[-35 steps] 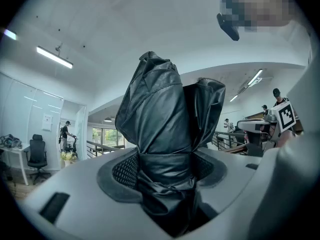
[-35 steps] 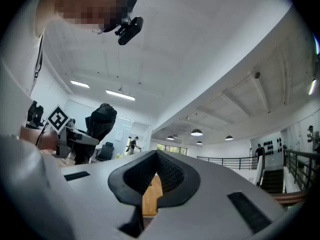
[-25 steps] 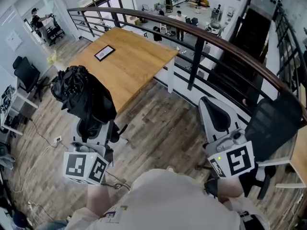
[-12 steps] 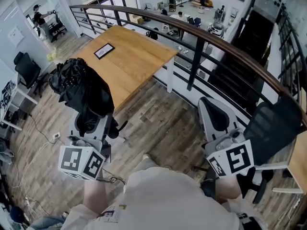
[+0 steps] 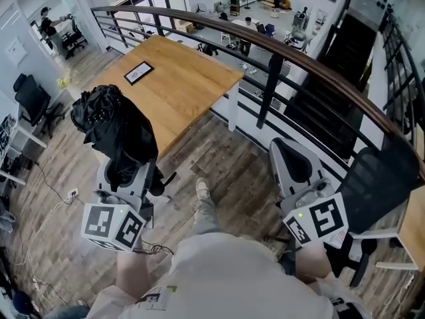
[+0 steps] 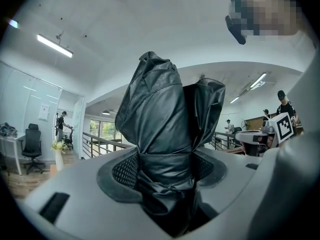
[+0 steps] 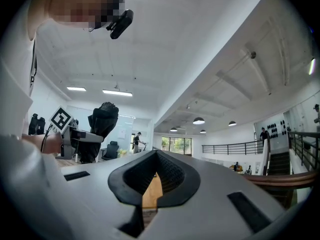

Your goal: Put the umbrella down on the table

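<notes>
Black crumpled fabric of a folded umbrella [image 5: 114, 133], bunched and upright, pinched in left gripper [image 5: 127, 173] at wooden table's [image 5: 182, 78] near edge; right gripper [image 5: 281, 146] empty, jaws drawn together.

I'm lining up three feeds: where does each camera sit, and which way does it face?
Head view: on the person's head, looking steeply down at floor and table; shows torso, a shoe, left gripper, right gripper.
Left gripper view: rides that gripper, looking along jaws clamped on the umbrella.
Right gripper view: rides that gripper, looking level along empty jaws.
Shared: all three show the umbrella and left gripper.
</notes>
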Motion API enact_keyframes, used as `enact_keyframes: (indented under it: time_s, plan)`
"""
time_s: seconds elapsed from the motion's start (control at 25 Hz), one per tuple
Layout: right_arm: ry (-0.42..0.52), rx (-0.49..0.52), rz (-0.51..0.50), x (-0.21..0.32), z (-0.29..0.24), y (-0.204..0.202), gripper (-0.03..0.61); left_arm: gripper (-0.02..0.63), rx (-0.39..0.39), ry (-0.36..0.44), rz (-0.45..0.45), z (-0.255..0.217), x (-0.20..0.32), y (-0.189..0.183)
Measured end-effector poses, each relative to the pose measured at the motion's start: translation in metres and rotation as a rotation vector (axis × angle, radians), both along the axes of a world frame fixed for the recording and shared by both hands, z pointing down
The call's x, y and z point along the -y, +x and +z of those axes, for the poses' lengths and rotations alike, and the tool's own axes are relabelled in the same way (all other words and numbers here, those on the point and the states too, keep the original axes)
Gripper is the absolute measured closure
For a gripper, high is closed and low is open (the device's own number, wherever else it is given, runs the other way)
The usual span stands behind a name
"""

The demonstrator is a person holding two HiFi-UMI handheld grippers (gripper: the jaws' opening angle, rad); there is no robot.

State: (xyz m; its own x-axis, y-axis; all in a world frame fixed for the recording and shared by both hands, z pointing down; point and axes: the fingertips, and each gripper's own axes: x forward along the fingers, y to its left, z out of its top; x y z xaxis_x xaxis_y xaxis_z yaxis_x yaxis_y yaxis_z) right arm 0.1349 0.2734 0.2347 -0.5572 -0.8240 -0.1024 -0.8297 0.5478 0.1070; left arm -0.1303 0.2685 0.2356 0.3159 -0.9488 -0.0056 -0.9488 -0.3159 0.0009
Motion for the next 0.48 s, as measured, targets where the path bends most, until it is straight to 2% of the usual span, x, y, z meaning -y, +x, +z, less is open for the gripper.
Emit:
enact_keyframes:
  time_s: [0.32, 0.48]
  plan:
    - [-0.031, 0.014, 0.016, 0.076, 0.009, -0.018, 0.552, 0.333, -0.088, -0.049, 0.055, 0.011, 0.079, -0.013]
    - [-0.064, 0.016, 0.017, 0.132, 0.011, -0.032, 0.551, 0.333, -0.069, -0.062, 0.062, 0.008, 0.132, -0.026]
